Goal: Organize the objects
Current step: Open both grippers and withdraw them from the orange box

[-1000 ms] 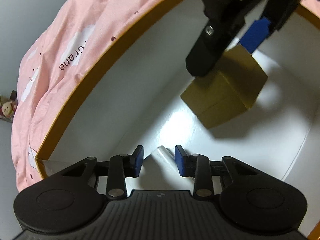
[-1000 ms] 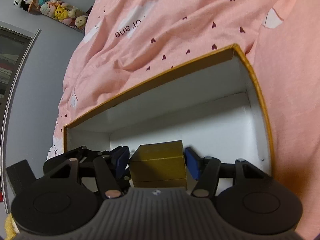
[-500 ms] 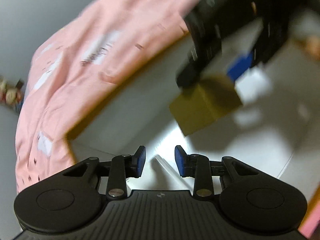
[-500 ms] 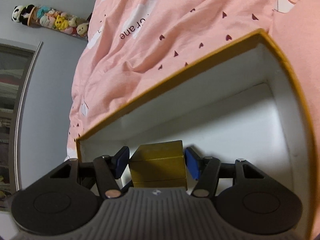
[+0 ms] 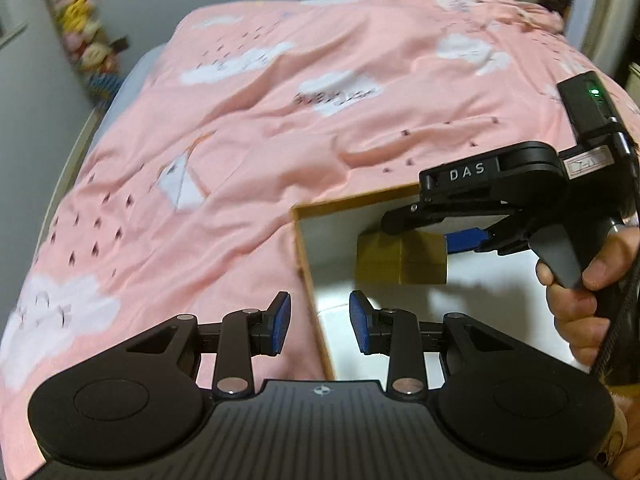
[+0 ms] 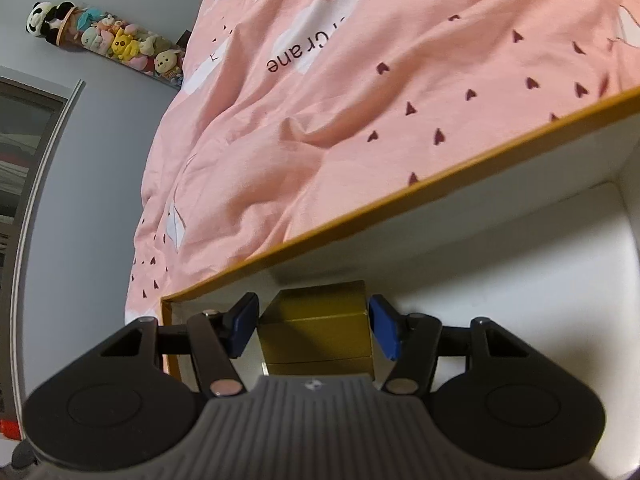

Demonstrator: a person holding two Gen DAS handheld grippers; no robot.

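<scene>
The left hand-held gripper is hovering with its blue pads spread and nothing between them, straddling the near rim of the white-lined box. Just beyond, the right hand-held gripper is pinching the small gold box inside that box, close to its corner. Farther off, the pink bedspread is lying rumpled under everything.

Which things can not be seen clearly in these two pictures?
- Gold box underside: hidden in both views, so whether it touches the tray floor is unclear.
- Tray's right part: cut off by both frame edges.
- Plush toys: blurred in the left view.
- Right gripper far finger: hidden behind the box in the left view.
</scene>
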